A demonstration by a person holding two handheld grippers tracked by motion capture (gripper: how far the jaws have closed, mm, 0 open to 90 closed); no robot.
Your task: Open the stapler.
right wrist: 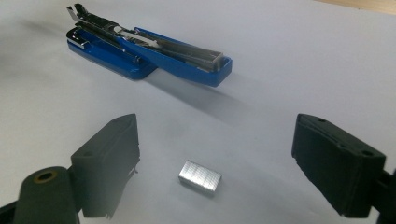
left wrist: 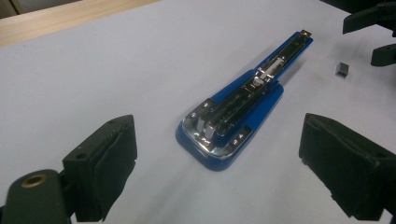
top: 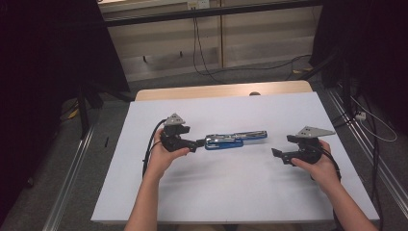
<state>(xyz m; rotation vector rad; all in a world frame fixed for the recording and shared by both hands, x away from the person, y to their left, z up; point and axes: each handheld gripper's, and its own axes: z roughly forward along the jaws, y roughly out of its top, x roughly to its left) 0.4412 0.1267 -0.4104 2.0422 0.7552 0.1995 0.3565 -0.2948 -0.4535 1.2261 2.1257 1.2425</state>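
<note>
- Stapler [top: 235, 139]: blue, with bright metal inner parts, lying opened out flat near the middle of the white table [top: 231, 192]. In the high view it is stretching from just in front of the left gripper toward the right. In the left gripper view the stapler [left wrist: 233, 116] is showing its rounded chrome-edged end nearest the camera, with the long metal channel running away behind it. In the right gripper view the stapler [right wrist: 149, 51] is sitting beyond the jaws, with one blue arm raised slightly and casting a shadow on the table.
- Block of staples [right wrist: 200, 176]: small, silvery and rectangular, resting on the table between the right gripper's jaws and touching neither of them. In the left gripper view the block of staples [left wrist: 342, 68] is showing as a small dark piece to the right of the stapler's far end, well apart from it.
- Left gripper [top: 195, 144]: being held in the person's left hand [top: 163, 156], with its jaws standing wide apart and gripping nothing. Its tips are pointing at the near end of the stapler, just beside it; whether they are touching it cannot be told.
- Right gripper [top: 275, 154]: being held in the person's right hand [top: 317, 166], with its jaws spread wide and holding nothing. It is sitting near the right edge of the table, pointing left toward the stapler and staying apart from it.
</note>
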